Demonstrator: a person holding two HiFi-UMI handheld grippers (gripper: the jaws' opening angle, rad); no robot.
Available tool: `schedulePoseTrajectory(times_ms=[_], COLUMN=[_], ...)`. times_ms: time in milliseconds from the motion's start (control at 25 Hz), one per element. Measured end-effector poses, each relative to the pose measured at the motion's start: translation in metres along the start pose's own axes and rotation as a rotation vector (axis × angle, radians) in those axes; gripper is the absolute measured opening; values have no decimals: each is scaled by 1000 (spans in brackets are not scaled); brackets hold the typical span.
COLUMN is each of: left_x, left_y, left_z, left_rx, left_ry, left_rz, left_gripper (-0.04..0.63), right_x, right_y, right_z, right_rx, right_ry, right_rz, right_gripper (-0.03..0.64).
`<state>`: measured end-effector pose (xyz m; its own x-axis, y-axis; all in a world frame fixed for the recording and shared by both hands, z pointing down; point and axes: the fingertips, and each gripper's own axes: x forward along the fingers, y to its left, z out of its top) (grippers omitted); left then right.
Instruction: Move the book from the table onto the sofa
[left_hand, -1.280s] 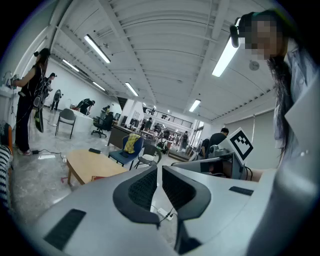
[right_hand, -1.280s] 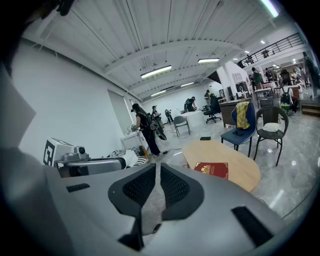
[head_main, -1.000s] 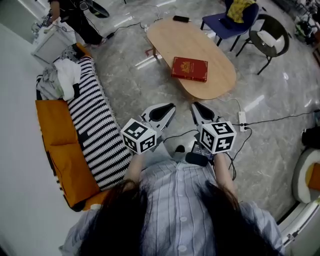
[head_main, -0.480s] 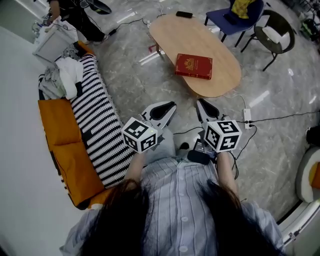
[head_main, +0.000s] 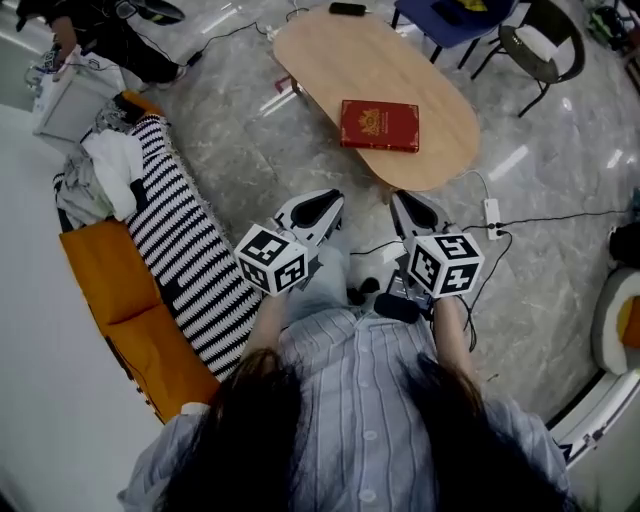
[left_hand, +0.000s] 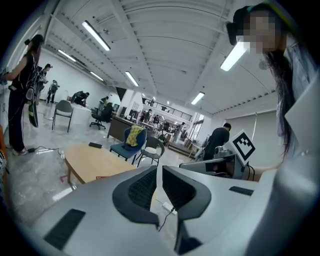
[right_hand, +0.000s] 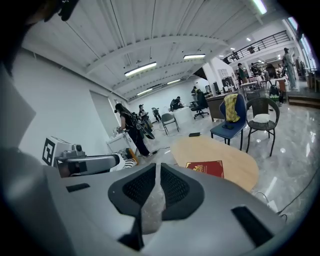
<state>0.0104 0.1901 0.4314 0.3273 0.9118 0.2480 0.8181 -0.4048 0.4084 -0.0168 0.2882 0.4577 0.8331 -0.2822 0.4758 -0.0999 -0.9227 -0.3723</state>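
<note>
The red book (head_main: 379, 125) lies flat on the oval wooden table (head_main: 320, 60), toward its near end and well apart from both grippers. The person stands short of the table, holding the left gripper (head_main: 322, 207) and the right gripper (head_main: 408, 208) side by side in front of their shirt, both pointing toward it. Each pair of jaws is pressed together with nothing between them (each gripper's own view shows this plainly). The orange sofa (head_main: 110, 300) stands at the person's left, with a black-and-white striped blanket (head_main: 190, 255) draped over it and crumpled clothes (head_main: 105, 165) at its far end.
</note>
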Motion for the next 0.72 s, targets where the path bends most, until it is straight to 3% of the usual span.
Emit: schedulePoseTrajectory(times_ms=[400, 560, 720], left_x=[39, 54, 65], left_y=[116, 155, 177], left_z=[46, 44, 35], left_rx=[-24, -57, -17], left_ry=[64, 111, 189], left_rz=[-92, -141, -186], left_gripper=[44, 44, 46], right_x=[94, 123, 138], right_y=[-9, -18, -30], right_z=[51, 64, 72], right_rx=[66, 105, 126], right_ry=[1, -10, -20], right_rz=[-97, -154, -215], right_gripper=[43, 43, 43])
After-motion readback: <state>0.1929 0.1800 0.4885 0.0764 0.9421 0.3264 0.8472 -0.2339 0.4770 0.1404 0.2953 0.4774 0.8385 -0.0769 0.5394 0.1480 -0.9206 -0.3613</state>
